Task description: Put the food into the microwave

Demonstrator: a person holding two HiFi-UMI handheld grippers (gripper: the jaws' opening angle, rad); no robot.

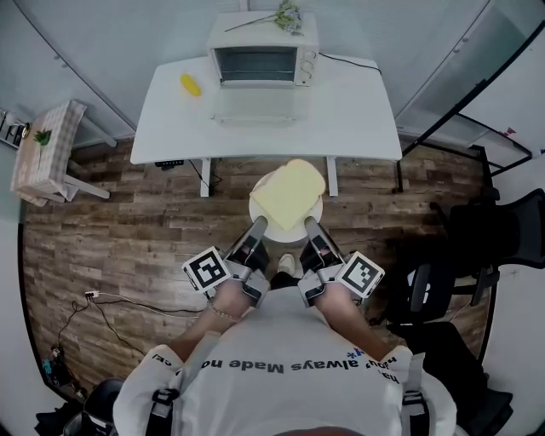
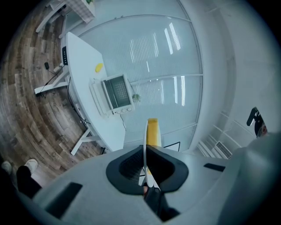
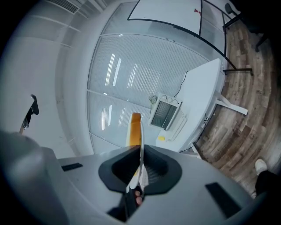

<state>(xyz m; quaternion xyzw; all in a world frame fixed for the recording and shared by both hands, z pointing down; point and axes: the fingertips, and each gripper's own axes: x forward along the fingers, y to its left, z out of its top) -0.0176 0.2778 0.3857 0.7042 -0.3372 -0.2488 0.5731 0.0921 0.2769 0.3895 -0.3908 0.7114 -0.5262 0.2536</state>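
Note:
A white plate (image 1: 298, 225) with a flat yellow slab of food (image 1: 288, 192) hangs over the wooden floor, in front of the white table (image 1: 358, 111). My left gripper (image 1: 255, 226) is shut on the plate's left rim and my right gripper (image 1: 312, 226) on its right rim. Each gripper view shows the plate edge-on between the jaws: plate (image 2: 145, 145) with food (image 2: 152, 131), and plate (image 3: 141, 151) with food (image 3: 133, 128). The microwave (image 1: 264, 61) stands at the table's back, its door (image 1: 254, 106) folded down open. It also shows as microwave (image 2: 115, 93) and microwave (image 3: 166, 112).
A small yellow item (image 1: 190, 84) lies on the table left of the microwave. Flowers (image 1: 288, 15) rest on the microwave's top. A small cloth-covered side table (image 1: 47, 149) stands at the left, a black chair (image 1: 477, 247) at the right, and cables (image 1: 102, 298) trail over the floor.

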